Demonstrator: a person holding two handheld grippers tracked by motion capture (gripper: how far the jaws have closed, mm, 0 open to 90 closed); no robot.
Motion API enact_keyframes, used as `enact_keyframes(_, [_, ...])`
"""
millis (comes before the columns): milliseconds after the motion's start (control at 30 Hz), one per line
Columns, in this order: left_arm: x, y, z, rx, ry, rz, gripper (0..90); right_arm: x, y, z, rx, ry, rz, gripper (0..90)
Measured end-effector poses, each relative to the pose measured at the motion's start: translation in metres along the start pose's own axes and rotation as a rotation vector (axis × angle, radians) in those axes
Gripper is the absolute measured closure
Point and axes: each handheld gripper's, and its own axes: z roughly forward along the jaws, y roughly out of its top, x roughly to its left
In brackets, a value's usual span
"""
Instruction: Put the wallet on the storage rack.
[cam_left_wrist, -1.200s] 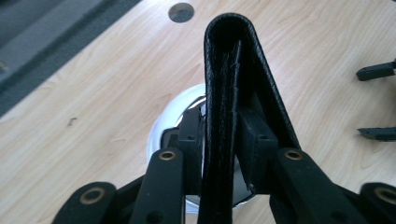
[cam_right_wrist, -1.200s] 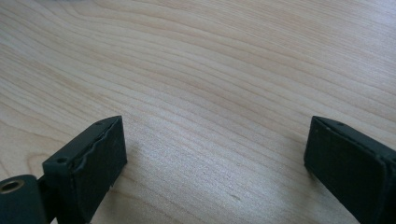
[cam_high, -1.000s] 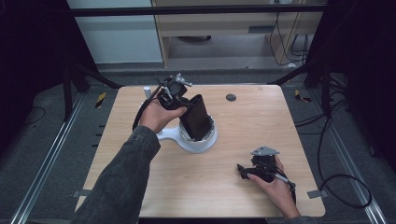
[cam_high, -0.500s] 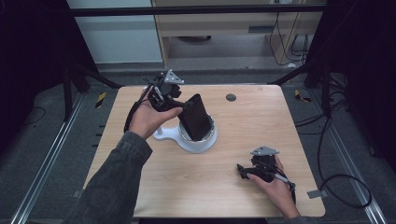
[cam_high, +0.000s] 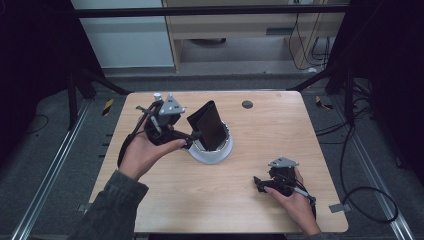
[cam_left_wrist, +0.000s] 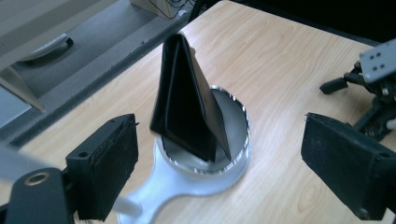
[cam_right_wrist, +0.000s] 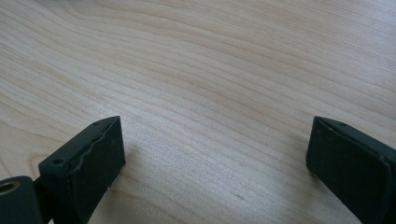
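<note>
Folded black leather wallet (cam_left_wrist: 187, 102) standing on end, tilted, inside round white metal-rimmed dish (cam_left_wrist: 236, 163), left gripper (cam_high: 192, 136) just beside dish, jaws just opened wide and empty, right gripper (cam_high: 257, 182) well apart, jaws spread.

I am working in a lab: wooden table (cam_high: 220, 200) on metal rails (cam_high: 47, 175), black curtains (cam_high: 30, 60), loose cables (cam_high: 360, 195).
</note>
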Motion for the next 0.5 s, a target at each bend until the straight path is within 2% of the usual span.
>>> enact_keyframes(233, [-0.005,-0.051,-0.005,0.039,-0.009,-0.026,7.2,0.001,-0.001,-0.001,0.000,0.000,0.002,4.7])
enact_keyframes(300, [-0.006,-0.070,-0.001,0.051,-0.022,-0.043,7.2,0.001,-0.001,-0.001,0.000,0.000,0.002,4.7])
enact_keyframes(500, [0.001,-0.115,0.017,0.120,-0.015,-0.089,6.9,0.001,-0.001,-0.001,-0.001,0.001,0.000,4.7])
